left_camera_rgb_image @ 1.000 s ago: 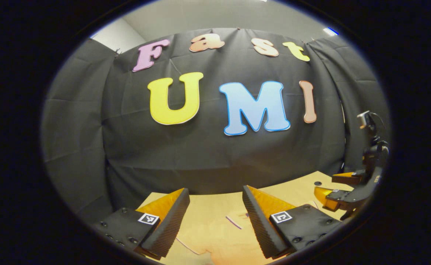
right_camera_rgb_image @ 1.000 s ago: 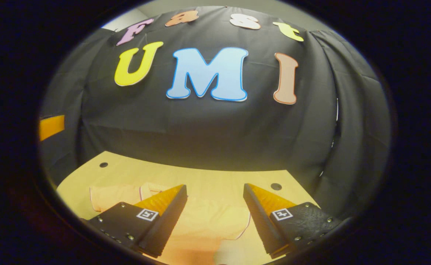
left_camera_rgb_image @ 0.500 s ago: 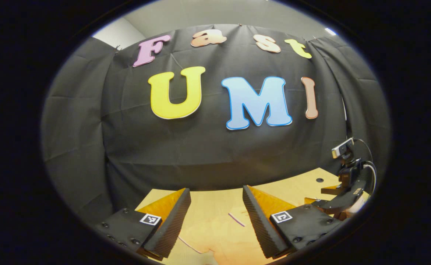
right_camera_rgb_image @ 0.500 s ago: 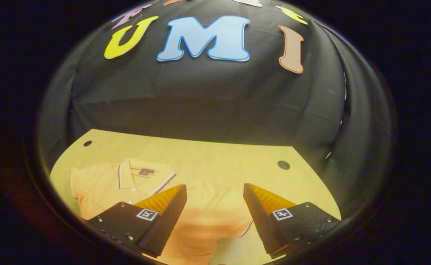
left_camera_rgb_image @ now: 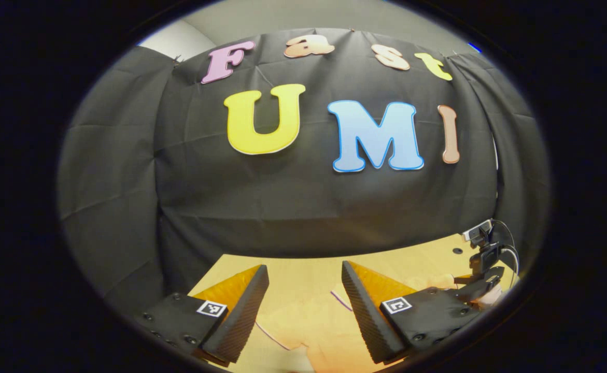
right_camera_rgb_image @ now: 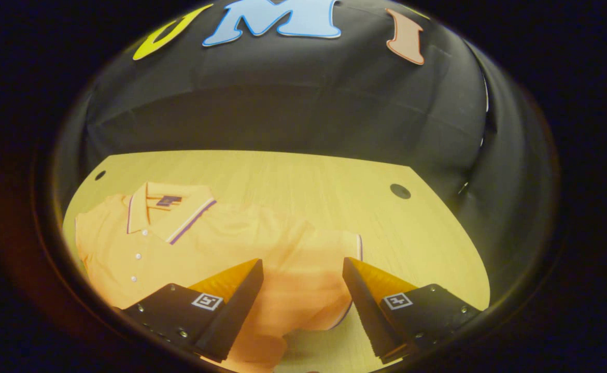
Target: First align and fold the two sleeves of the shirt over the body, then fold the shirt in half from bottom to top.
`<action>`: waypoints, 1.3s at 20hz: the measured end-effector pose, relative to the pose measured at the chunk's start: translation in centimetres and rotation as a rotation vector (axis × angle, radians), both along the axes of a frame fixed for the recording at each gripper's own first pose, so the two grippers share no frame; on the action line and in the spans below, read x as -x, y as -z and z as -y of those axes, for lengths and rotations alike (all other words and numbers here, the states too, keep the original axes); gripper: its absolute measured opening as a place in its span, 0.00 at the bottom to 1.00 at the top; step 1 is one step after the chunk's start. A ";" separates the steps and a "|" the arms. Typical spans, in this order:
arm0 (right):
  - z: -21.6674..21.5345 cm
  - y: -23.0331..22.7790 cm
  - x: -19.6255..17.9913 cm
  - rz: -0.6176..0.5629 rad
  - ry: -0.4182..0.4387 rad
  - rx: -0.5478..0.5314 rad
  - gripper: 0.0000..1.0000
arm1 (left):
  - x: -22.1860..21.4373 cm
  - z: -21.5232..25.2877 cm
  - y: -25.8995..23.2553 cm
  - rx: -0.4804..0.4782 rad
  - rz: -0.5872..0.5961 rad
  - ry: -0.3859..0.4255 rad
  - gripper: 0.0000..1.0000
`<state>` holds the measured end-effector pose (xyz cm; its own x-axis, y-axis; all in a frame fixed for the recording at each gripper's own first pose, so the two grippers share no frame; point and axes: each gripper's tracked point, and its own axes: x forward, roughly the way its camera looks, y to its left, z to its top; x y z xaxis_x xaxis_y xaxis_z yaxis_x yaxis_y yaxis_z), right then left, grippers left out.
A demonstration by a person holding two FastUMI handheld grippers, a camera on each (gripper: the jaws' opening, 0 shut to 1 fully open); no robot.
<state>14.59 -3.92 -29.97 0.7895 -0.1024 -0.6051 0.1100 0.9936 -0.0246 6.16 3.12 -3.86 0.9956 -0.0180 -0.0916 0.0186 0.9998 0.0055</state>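
Right gripper (right_camera_rgb_image: 303, 290) hangs with fingers spread wide and nothing between them, just above the shirt's (right_camera_rgb_image: 220, 243) sleeve (right_camera_rgb_image: 313, 259). The shirt lies flat on the table (right_camera_rgb_image: 334, 181), collar (right_camera_rgb_image: 168, 207) toward the far left. Left gripper (left_camera_rgb_image: 303, 298) is also spread and empty over the shirt's edge, wall (left_camera_rgb_image: 282, 207) beyond

One shirt (right_camera_rgb_image: 220, 243) with two sleeves on one table (right_camera_rgb_image: 303, 176); two table holes, left (right_camera_rgb_image: 100, 175) and right (right_camera_rgb_image: 400, 191) of shirt; two grippers, left gripper (left_camera_rgb_image: 303, 290), right gripper (right_camera_rgb_image: 303, 282).
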 end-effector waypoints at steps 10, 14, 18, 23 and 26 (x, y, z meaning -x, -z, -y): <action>1.6 2.4 0.4 -0.041 0.058 -0.070 0.96 | 0.3 -0.6 1.8 0.003 -0.032 -0.029 0.94; 0.7 2.7 0.2 0.004 0.040 -0.140 0.82 | 0.1 0.0 1.9 0.010 -0.030 -0.026 0.94; -1.5 2.5 -0.2 0.033 -0.010 -0.134 0.35 | 0.5 -0.2 1.7 0.010 -0.029 -0.029 0.94; -1.7 2.2 -0.4 0.032 0.003 -0.144 0.09 | 1.2 -1.1 2.0 0.008 -0.031 -0.046 0.94; -1.7 2.2 -0.4 0.018 0.004 -0.166 0.09 | 1.4 -1.5 2.7 0.011 -0.039 -0.051 0.94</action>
<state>14.99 -2.26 -32.20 0.8003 -0.0054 -0.5996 0.1127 0.9835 0.1416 4.76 4.62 -6.52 0.9910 0.0315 -0.1302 -0.0324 0.9995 -0.0048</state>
